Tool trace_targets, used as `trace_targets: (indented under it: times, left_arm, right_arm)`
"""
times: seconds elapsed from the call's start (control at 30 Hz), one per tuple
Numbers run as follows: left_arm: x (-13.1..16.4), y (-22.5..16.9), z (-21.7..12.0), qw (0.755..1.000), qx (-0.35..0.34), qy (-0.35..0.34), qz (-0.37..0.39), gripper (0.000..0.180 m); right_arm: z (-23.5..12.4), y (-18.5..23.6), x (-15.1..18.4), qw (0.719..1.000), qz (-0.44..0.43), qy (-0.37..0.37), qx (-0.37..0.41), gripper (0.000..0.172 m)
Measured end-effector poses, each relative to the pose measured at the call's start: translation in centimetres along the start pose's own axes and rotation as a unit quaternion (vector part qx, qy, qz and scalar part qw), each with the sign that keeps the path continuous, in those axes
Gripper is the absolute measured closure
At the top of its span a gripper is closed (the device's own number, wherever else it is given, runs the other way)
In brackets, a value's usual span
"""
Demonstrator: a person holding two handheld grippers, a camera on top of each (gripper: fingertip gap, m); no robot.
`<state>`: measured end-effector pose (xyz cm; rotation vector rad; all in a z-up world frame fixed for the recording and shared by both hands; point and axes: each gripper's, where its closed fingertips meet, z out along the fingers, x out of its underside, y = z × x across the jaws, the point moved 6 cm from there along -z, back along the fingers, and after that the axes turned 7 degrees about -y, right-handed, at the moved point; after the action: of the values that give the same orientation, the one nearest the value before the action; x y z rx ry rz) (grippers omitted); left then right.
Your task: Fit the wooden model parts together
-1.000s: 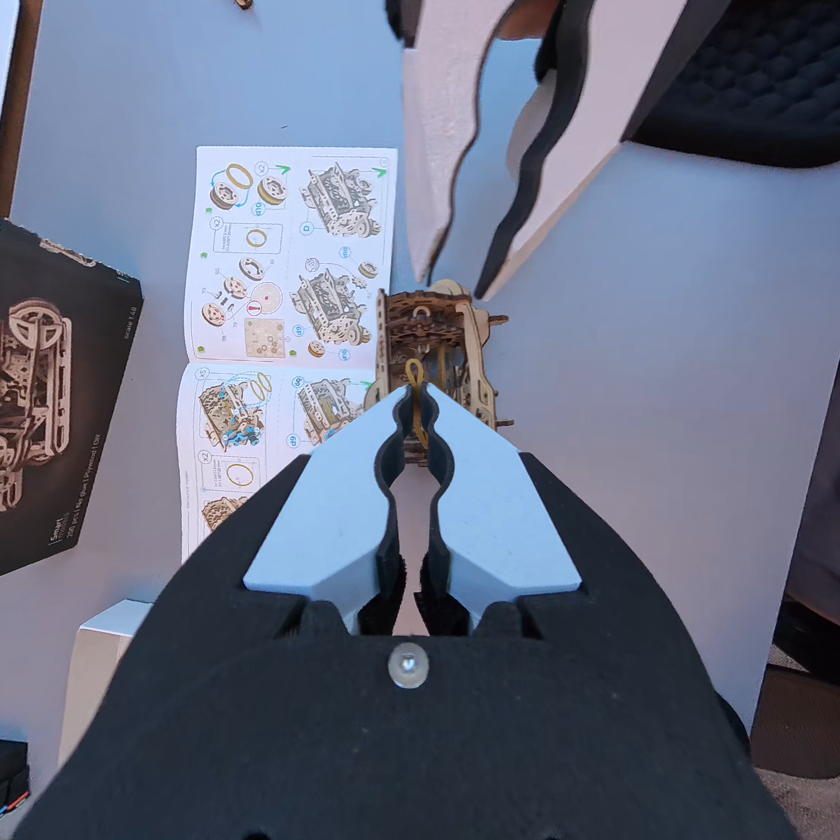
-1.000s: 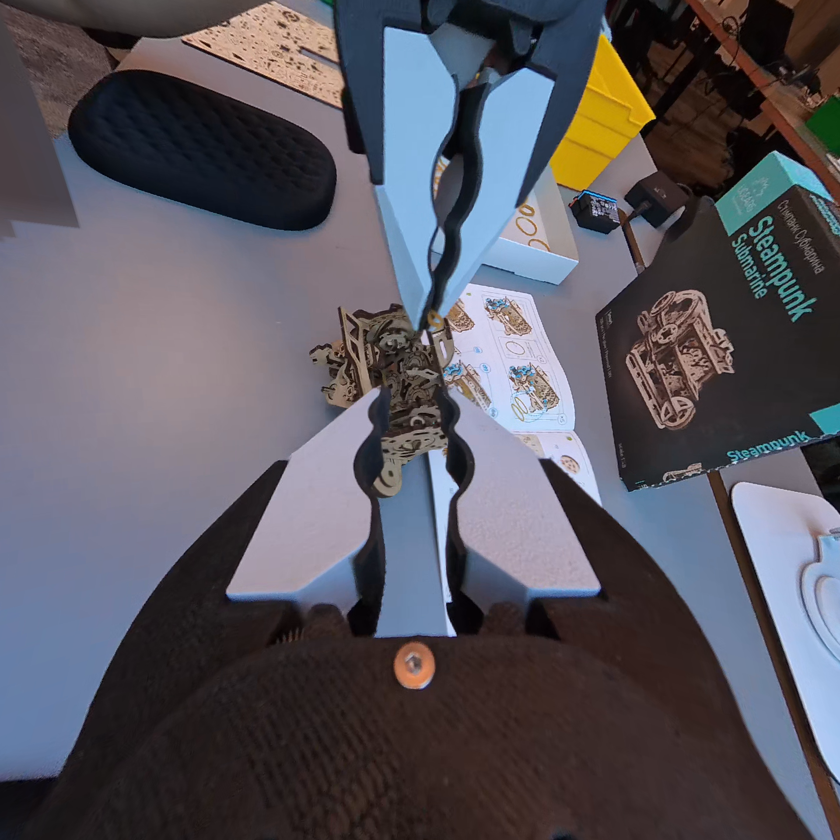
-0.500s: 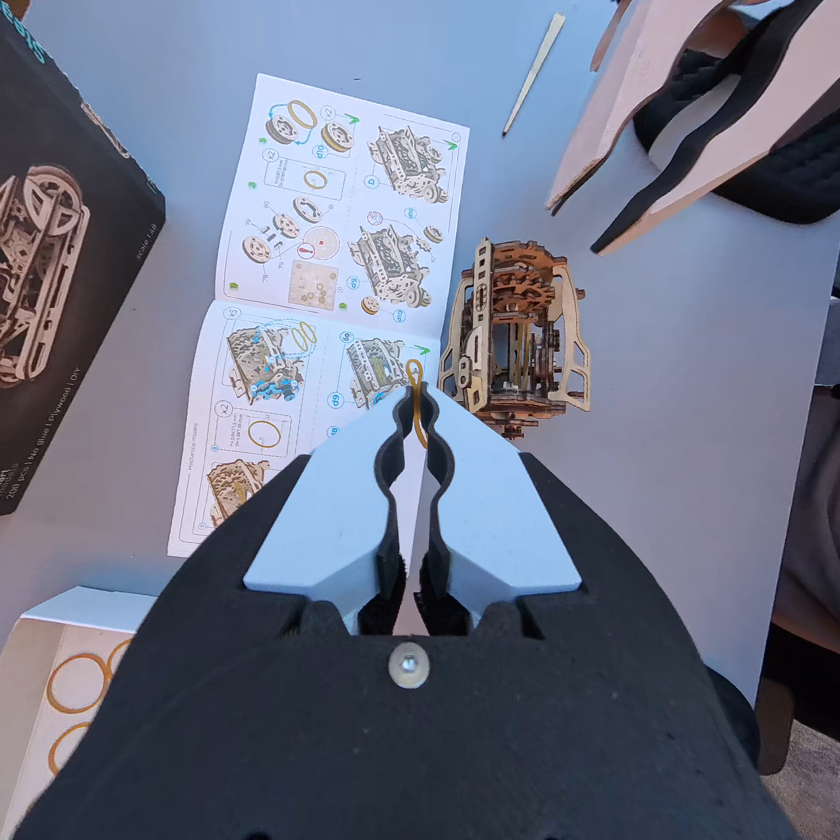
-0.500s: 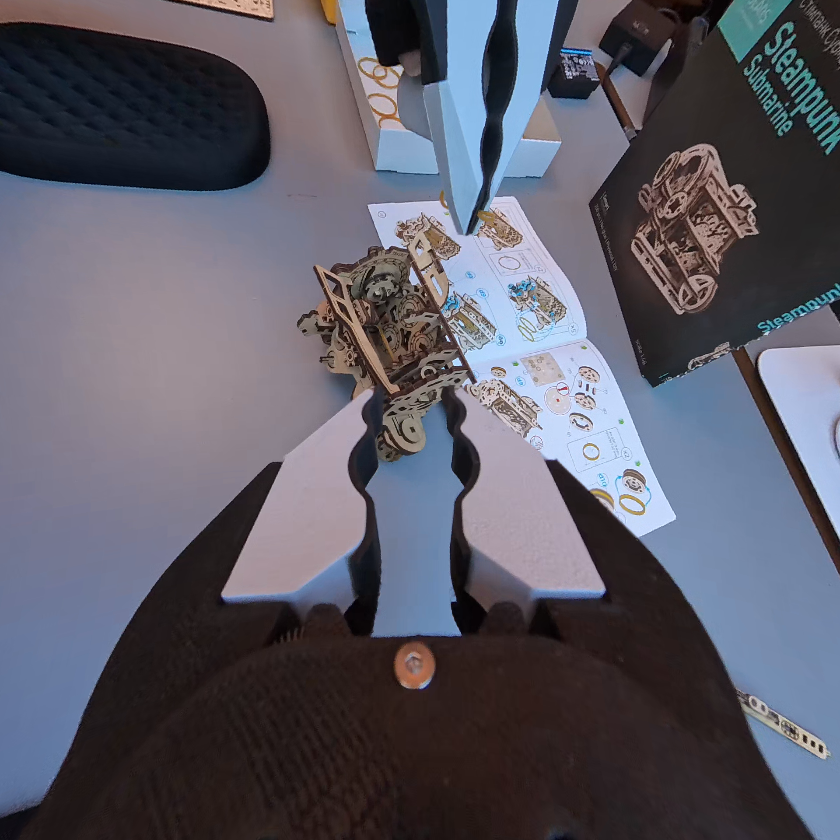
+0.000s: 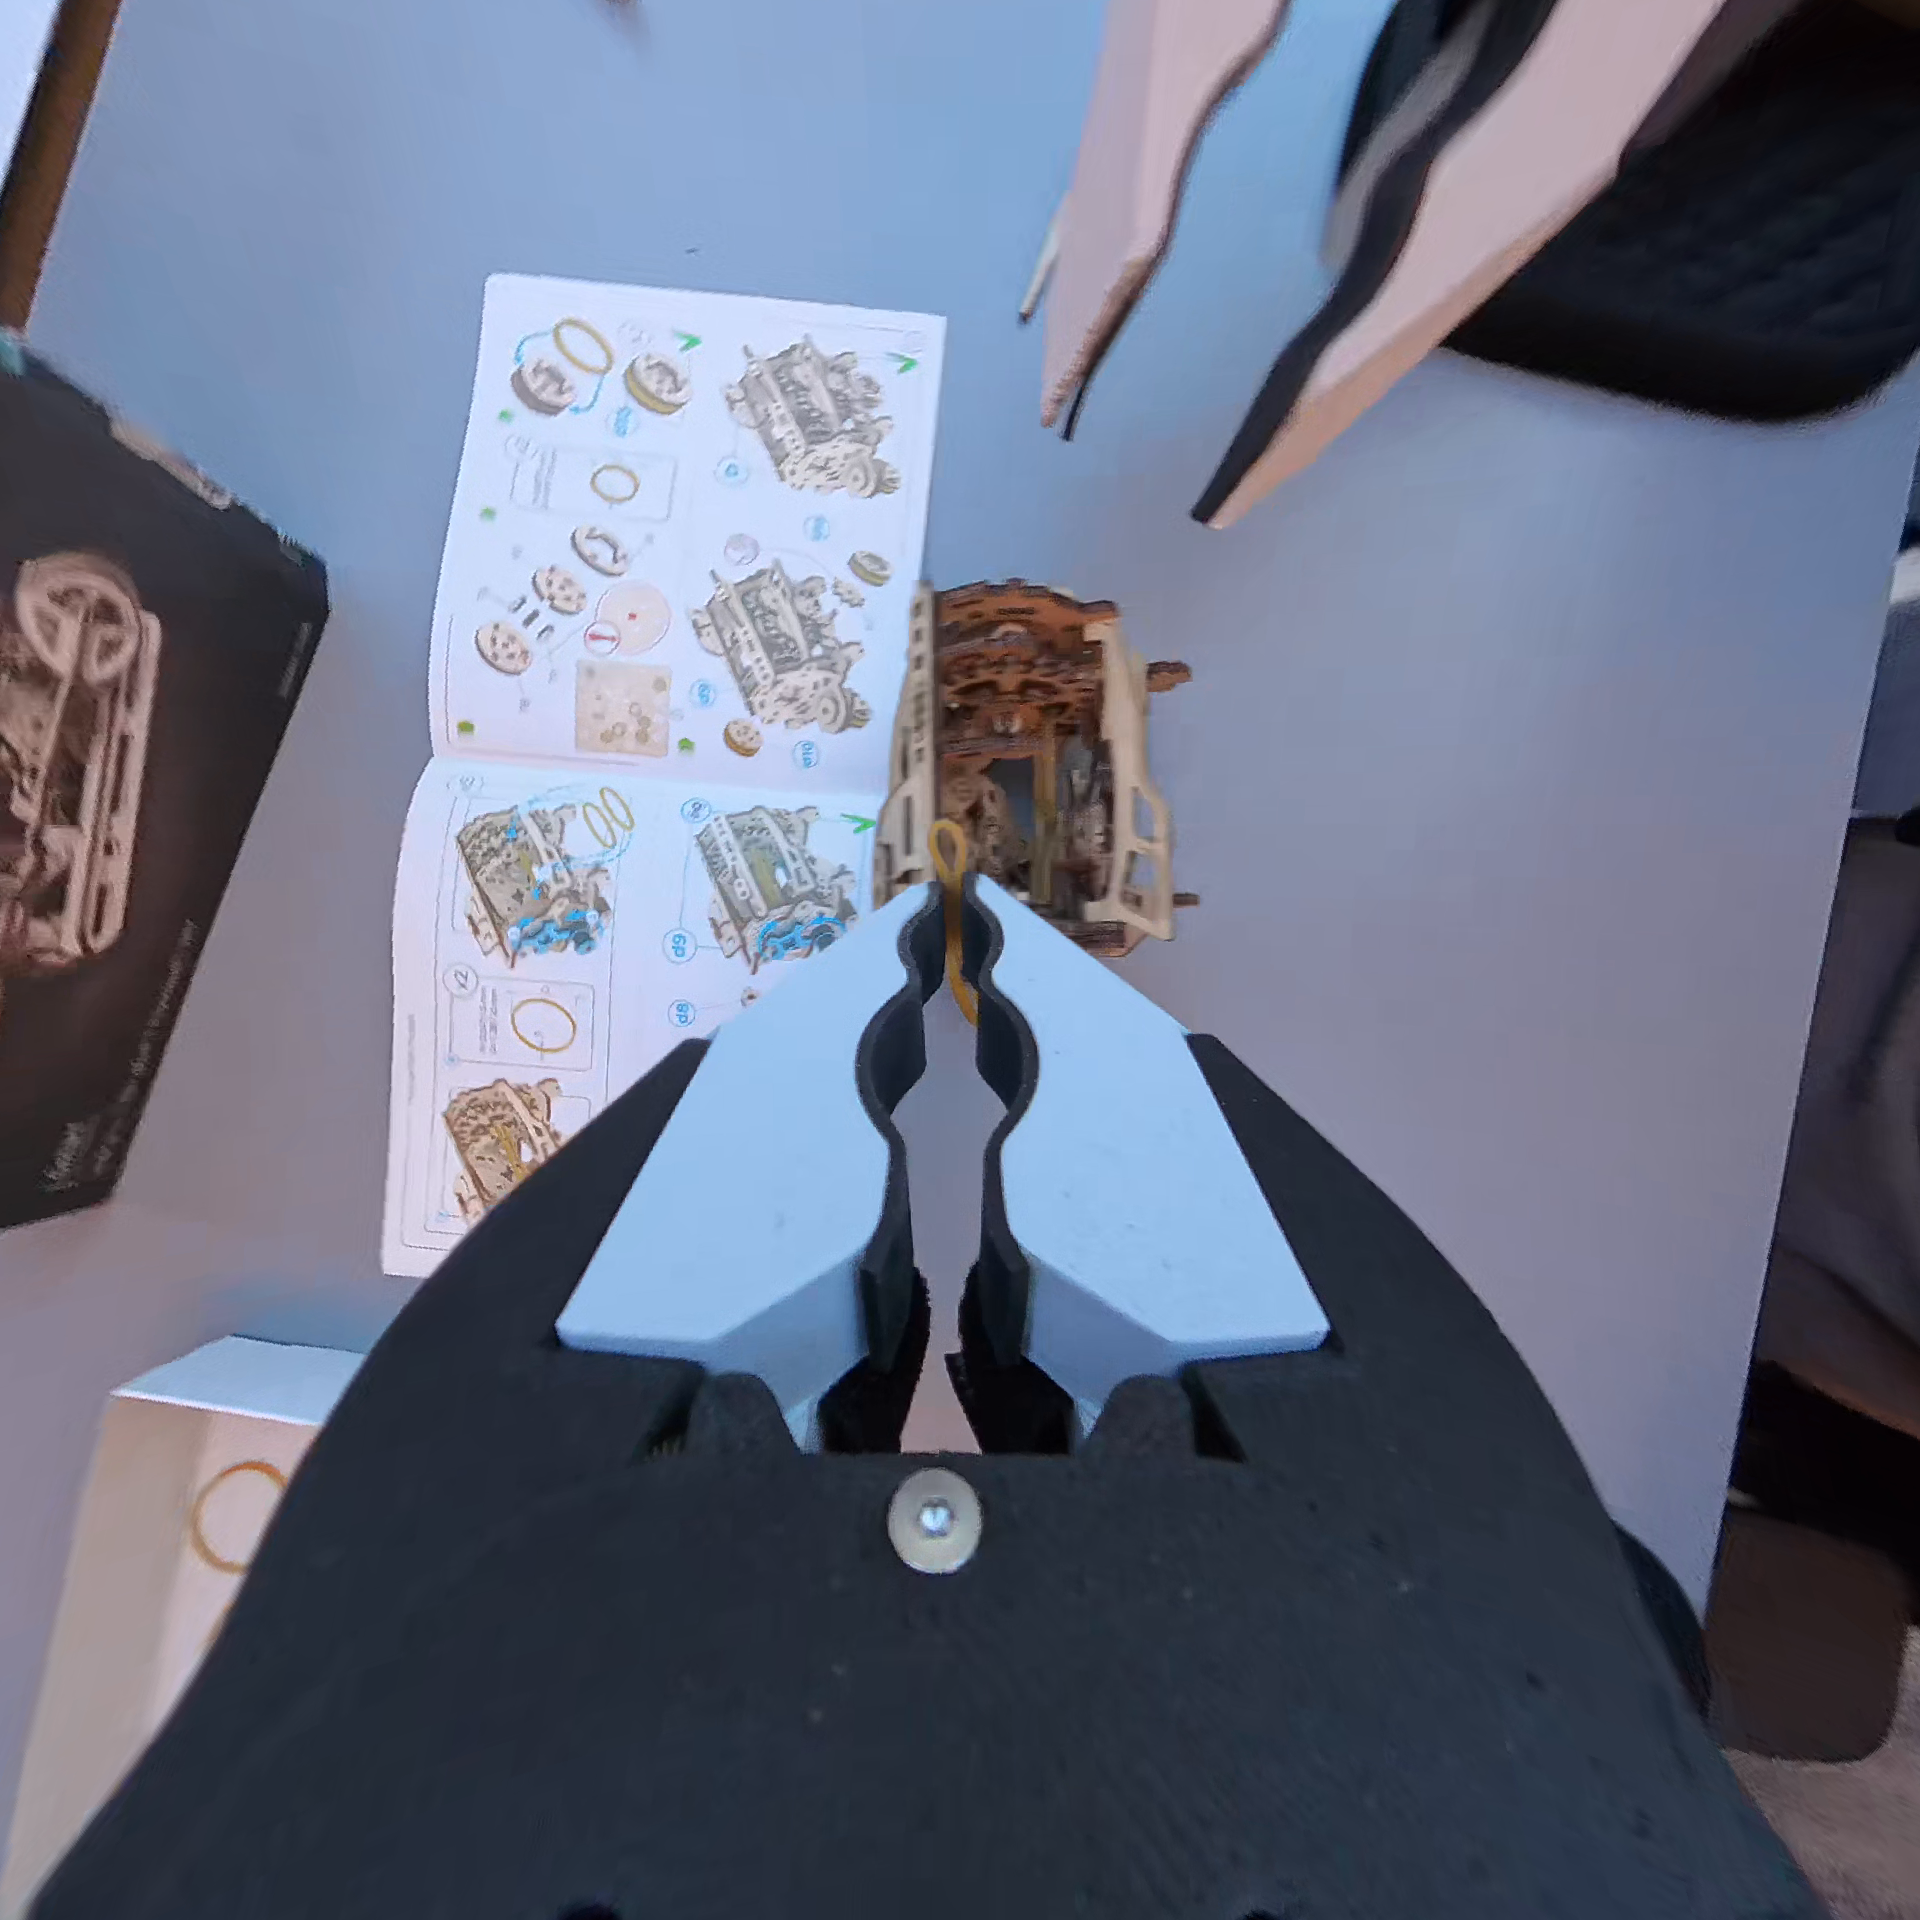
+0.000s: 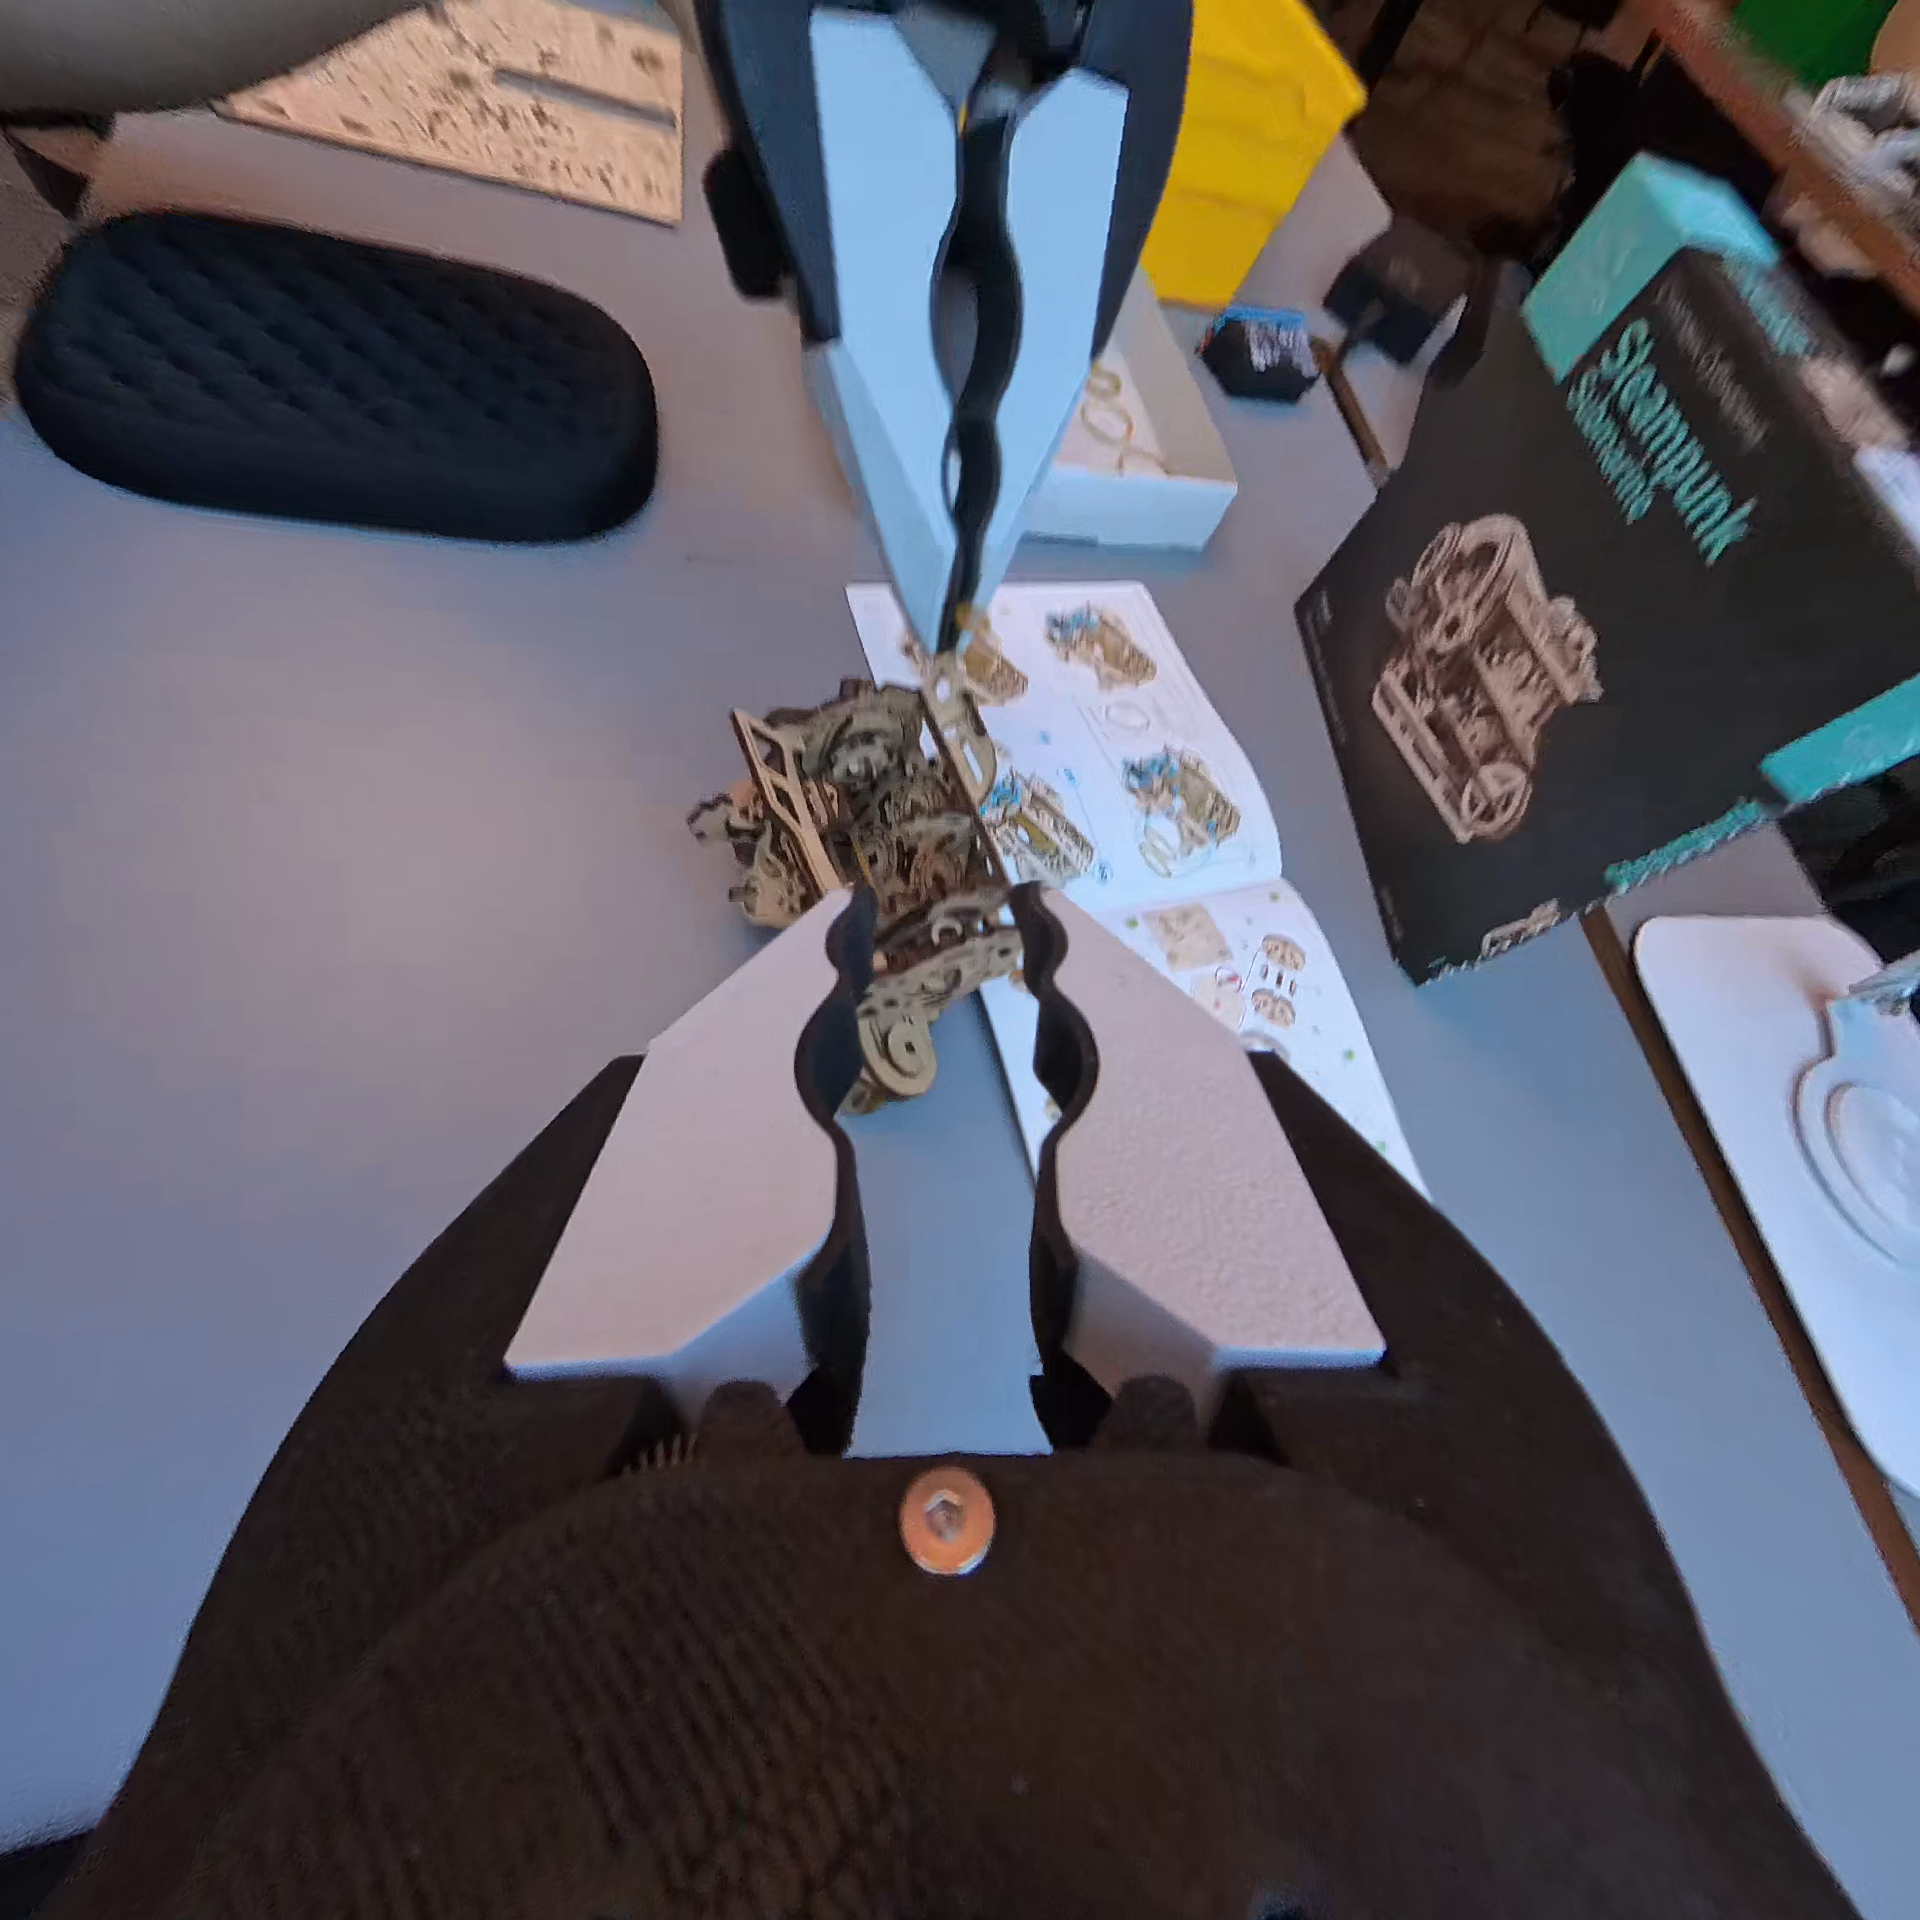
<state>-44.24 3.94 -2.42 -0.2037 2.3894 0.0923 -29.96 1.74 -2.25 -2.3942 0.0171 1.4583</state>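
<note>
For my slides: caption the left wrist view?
Left gripper pinches a yellow rubber band beside the wooden model.

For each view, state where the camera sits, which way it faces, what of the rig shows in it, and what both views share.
Left wrist view: sits behind the left gripper, looking steeply down on the grey table; its fingers pinch a yellow rubber band; the right gripper enters at top.
Right wrist view: sits behind the right gripper, facing forward and down; its open fingers straddle the wooden model; the left gripper hangs opposite.
Shared: model, instruction booklet, black box.
</note>
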Motion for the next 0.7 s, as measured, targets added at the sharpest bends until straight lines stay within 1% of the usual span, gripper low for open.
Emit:
trace_targets:
  times: [0.07,0.13,0.17,0.2,0.27,0.3,0.37,0.43,0.6,0.7]
  left_arm:
    - [-1.0,-1.5,0.1,0.999,-0.001,0.018,0.039,0.18]
    - [-1.7,-2.7,0.2,0.997,-0.002,0.037,0.065,0.18]
    - [-1.9,-3.2,0.2,0.996,0.0,0.045,0.076,0.18]
    - [-2.1,-3.6,0.2,0.995,0.005,0.052,0.084,0.18]
    - [-2.3,-4.1,0.2,0.994,0.014,0.061,0.086,0.18]
    - [-2.4,-4.2,0.2,0.995,0.017,0.062,0.083,0.18]
    - [-2.5,-4.3,0.2,0.995,0.026,0.059,0.077,0.18]
    - [-2.6,-4.2,0.3,0.995,0.027,0.059,0.076,0.18]
    - [-2.7,-3.9,0.8,0.994,0.031,0.07,0.077,0.18]
    - [-2.7,-3.6,1.2,0.992,0.033,0.093,0.074,0.18]
  right_arm:
    - [-0.2,0.7,-2.2,0.997,-0.039,-0.062,-0.025,0.149]
    - [-0.2,2.1,-3.6,0.983,-0.127,-0.122,-0.06,0.152]
    - [0.0,2.6,-3.7,0.973,-0.18,-0.131,-0.065,0.158]
    - [0.2,2.8,-3.5,0.962,-0.234,-0.128,-0.052,0.164]
    - [0.6,2.8,-3.1,0.939,-0.326,-0.109,-0.01,0.162]
    - [0.7,3.1,-2.9,0.928,-0.359,-0.103,-0.01,0.157]
    - [0.9,3.6,-2.7,0.92,-0.381,-0.096,-0.01,0.153]
    - [1.1,3.4,-2.7,0.914,-0.392,-0.102,0.009,0.156]
    - [1.6,3.4,-2.1,0.909,-0.409,-0.087,0.002,0.158]
    - [1.4,2.5,-1.5,0.904,-0.422,-0.058,0.017,0.158]
